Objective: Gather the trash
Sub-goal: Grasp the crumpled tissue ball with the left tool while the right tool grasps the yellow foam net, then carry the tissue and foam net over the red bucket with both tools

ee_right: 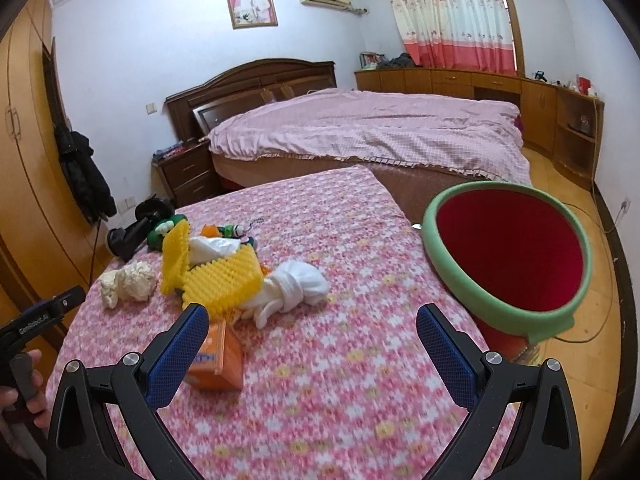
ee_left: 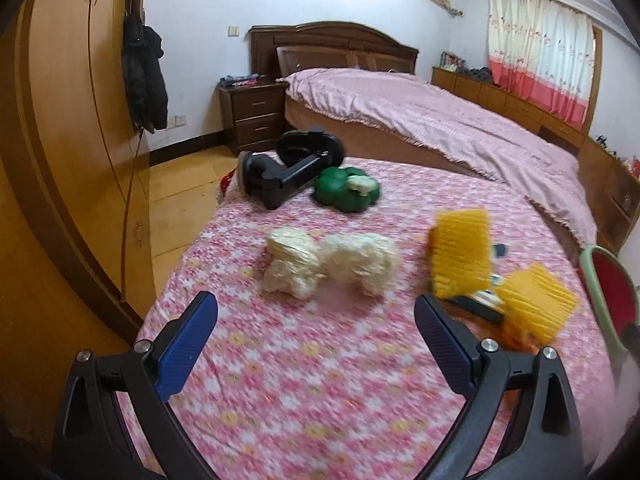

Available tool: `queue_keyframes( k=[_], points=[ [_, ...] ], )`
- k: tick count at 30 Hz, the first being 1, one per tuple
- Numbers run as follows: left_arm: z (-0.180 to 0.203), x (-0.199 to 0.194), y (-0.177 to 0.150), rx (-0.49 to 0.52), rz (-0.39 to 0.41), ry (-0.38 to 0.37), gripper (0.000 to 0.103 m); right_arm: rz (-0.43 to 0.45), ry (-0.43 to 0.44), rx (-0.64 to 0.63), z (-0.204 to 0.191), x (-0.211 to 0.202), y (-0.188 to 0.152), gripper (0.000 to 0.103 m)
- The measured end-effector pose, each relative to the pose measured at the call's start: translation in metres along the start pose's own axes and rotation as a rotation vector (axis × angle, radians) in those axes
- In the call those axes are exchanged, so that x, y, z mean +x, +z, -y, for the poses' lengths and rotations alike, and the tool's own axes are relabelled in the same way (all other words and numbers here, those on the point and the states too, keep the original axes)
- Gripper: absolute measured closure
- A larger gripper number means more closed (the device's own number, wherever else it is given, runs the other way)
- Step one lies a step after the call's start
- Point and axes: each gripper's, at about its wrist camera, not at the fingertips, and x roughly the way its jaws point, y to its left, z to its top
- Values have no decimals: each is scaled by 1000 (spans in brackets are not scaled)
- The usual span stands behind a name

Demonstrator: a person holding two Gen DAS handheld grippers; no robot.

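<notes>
On floral cloth [ee_left: 320, 380], two crumpled cream paper wads [ee_left: 332, 266], touching, side by side

Bin [ee_left: 612, 300] cut off at edge

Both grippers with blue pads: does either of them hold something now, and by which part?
Nothing is held. The left gripper and the right gripper are both open above the pink flowered cloth, with nothing between their pads.

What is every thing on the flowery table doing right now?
Left gripper: open, empty.
Right gripper: open, empty.
Bin: tilted at the table edge, empty as far as visible.
Paper wads: crumpled, lying together.
White cloth: knotted.
Orange box: lying by the right gripper.
Yellow spiky sheet: bent.
</notes>
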Motion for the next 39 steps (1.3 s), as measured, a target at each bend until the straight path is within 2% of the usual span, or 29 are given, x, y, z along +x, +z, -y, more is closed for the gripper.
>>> queue_keyframes(
  k=[5, 9, 12, 13, 16, 19, 21, 23, 25, 27, 29, 35, 39],
  points=[
    [-20, 32, 11, -20, -28, 46, 5, -33, 10, -8, -13, 23, 9, 0],
    [-33, 54, 16, -34, -52, 49, 11, -67, 14, -11, -25, 40, 10, 0],
    [-37, 71, 17, -51, -88, 23, 16, -87, 18, -2, -33, 53, 9, 0],
    [-38, 78, 18, -57, -105, -10, 17, -92, 20, 6, -34, 56, 9, 2],
    [-34, 87, 19, -57, -121, -64, 20, -109, 41, 25, -38, 63, 10, 12],
    [-29, 95, 18, -42, -127, -106, 35, -129, 43, 12, -44, 68, 11, 30],
    [-27, 102, 15, -44, -151, -141, 45, -140, 44, -3, -47, 71, 11, 34],
    [-25, 106, 13, -46, -165, -153, 54, -147, 43, -10, -50, 73, 11, 53],
    [-25, 106, 12, -41, -162, -161, 61, -155, 43, -9, -51, 75, 11, 59],
    [-27, 104, 11, -45, -151, -171, 72, -162, 45, -7, -51, 77, 10, 73],
    [-29, 101, 12, -58, -143, -196, 75, -164, 50, -6, -52, 77, 11, 84],
    [-35, 80, 10, -86, -103, -210, 79, -146, 68, -31, -57, 68, 14, 91],
    [-41, 64, 8, -112, -89, -210, 79, -83, 85, -60, -62, 50, 17, 92]
  ],
)
